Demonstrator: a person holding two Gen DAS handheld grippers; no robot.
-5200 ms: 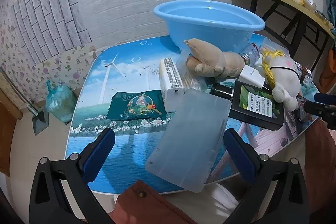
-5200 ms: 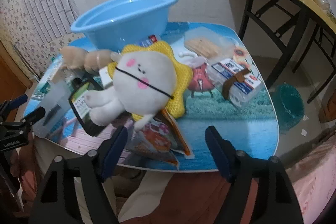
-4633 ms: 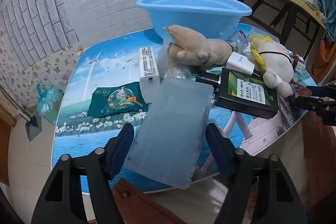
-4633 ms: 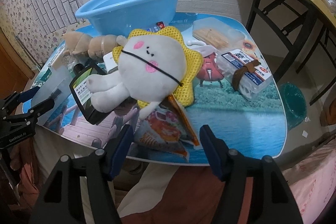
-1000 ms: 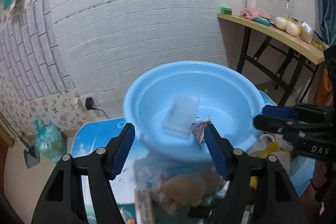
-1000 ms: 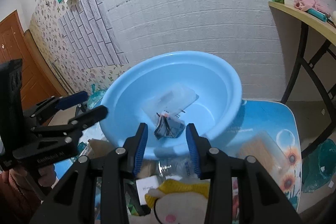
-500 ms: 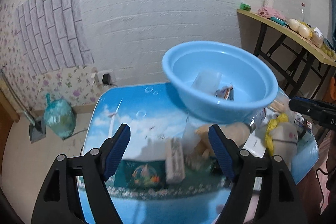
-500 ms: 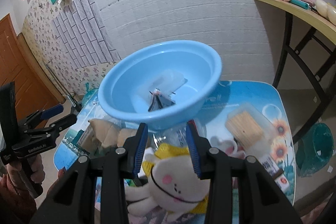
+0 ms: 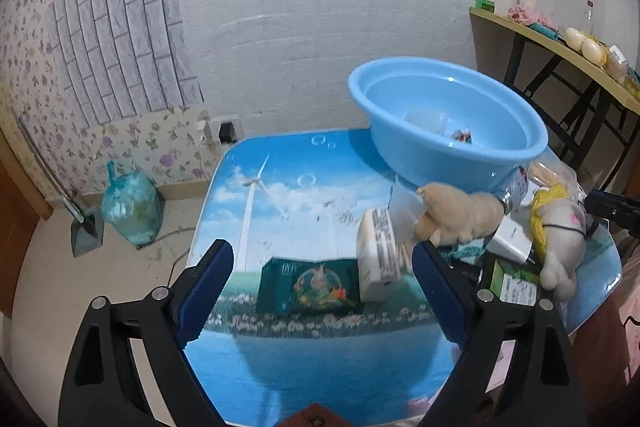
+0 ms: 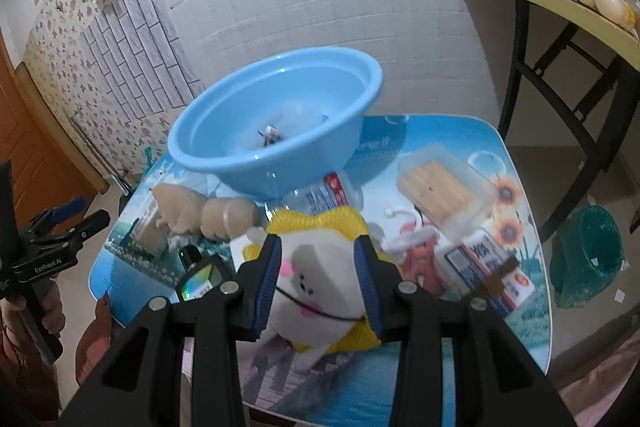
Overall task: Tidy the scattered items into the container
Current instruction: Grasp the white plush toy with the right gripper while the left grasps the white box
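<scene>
The blue basin point(image 9: 440, 171) stands at the back of the table and holds a clear plastic box and a snack packet point(image 10: 272, 139). My left gripper point(image 9: 322, 251) hangs over a green packet point(image 9: 312, 283), its jaws opening with nothing between them. A white box point(image 9: 378, 255) and a tan plush point(image 9: 460, 219) lie just to its right. My right gripper point(image 10: 318, 267) is shut and holds nothing. It hovers over the white and yellow plush point(image 10: 316, 287), which shows through the narrow gap.
A black box point(image 10: 200, 279), a bottle point(image 10: 324, 195), a clear box of wooden sticks point(image 10: 436, 187), a red item point(image 10: 416, 251) and a strapped box point(image 10: 488, 267) crowd the table. On the floor are a green bag point(image 9: 132, 207) and a teal bin point(image 10: 588, 251).
Both grippers have drawn back and down from over the basin to the near side of the table. The left jaws have widened. The clear box and snack packet now lie in the basin.
</scene>
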